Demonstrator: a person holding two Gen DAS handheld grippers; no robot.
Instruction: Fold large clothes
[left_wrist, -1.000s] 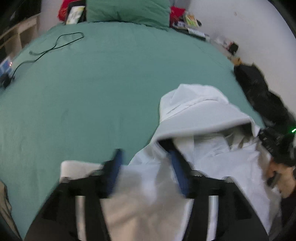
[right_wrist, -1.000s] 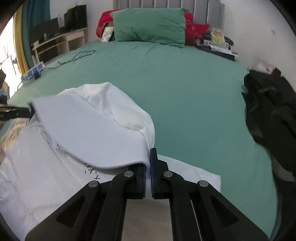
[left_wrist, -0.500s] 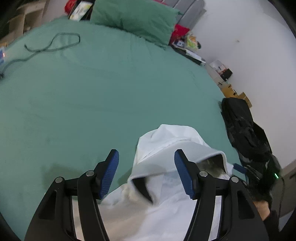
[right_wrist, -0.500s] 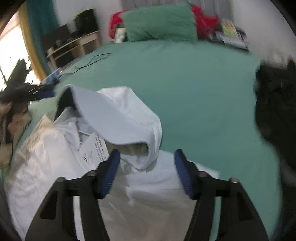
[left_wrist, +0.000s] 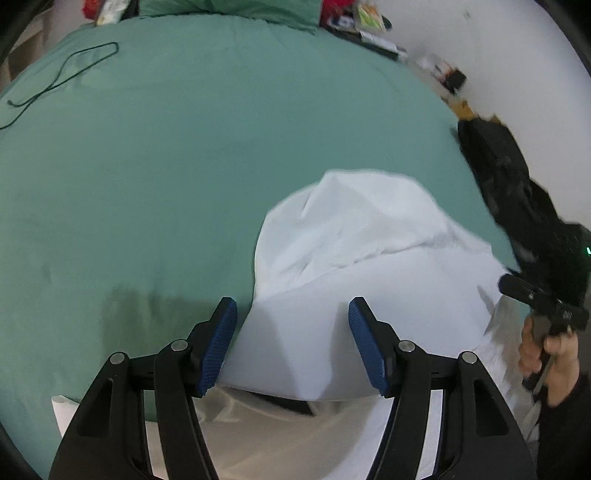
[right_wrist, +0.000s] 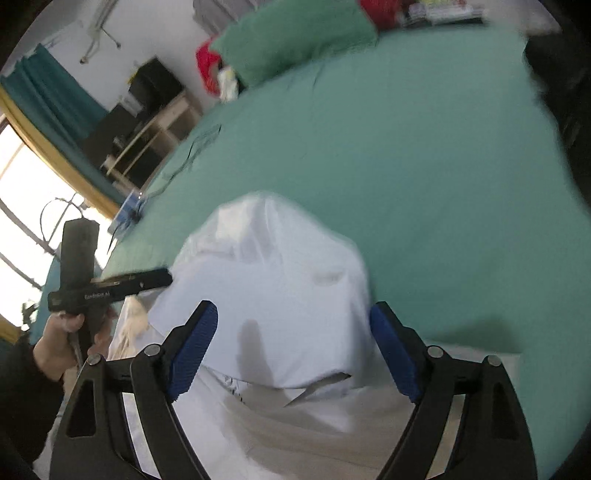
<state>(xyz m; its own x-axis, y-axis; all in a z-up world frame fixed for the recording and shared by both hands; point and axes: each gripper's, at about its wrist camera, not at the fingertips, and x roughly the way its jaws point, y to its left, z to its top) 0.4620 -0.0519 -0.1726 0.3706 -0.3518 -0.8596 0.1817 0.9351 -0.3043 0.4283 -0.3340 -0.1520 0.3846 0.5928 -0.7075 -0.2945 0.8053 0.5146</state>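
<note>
A white hooded garment (left_wrist: 354, 258) lies on the green bed sheet (left_wrist: 166, 166), its hood spread flat toward the pillows. My left gripper (left_wrist: 291, 332) is open and empty, hovering above the hood's near left edge. In the right wrist view the same garment (right_wrist: 273, 280) fills the lower middle. My right gripper (right_wrist: 293, 343) is open and empty above the hood's lower edge. Each view shows the other gripper at its side, the right gripper (left_wrist: 543, 306) in the left wrist view and the left gripper (right_wrist: 107, 288) in the right wrist view.
A black bag (left_wrist: 509, 177) lies at the bed's right edge by the white wall. A green pillow (right_wrist: 295, 40) and red items sit at the head. A dark cable (left_wrist: 66, 70) trails on the sheet at far left. Shelves (right_wrist: 147, 140) stand beside the bed.
Both grippers opened and let go of the hood. The hood dropped flat onto the sheet. Both grippers lifted slightly above it.
</note>
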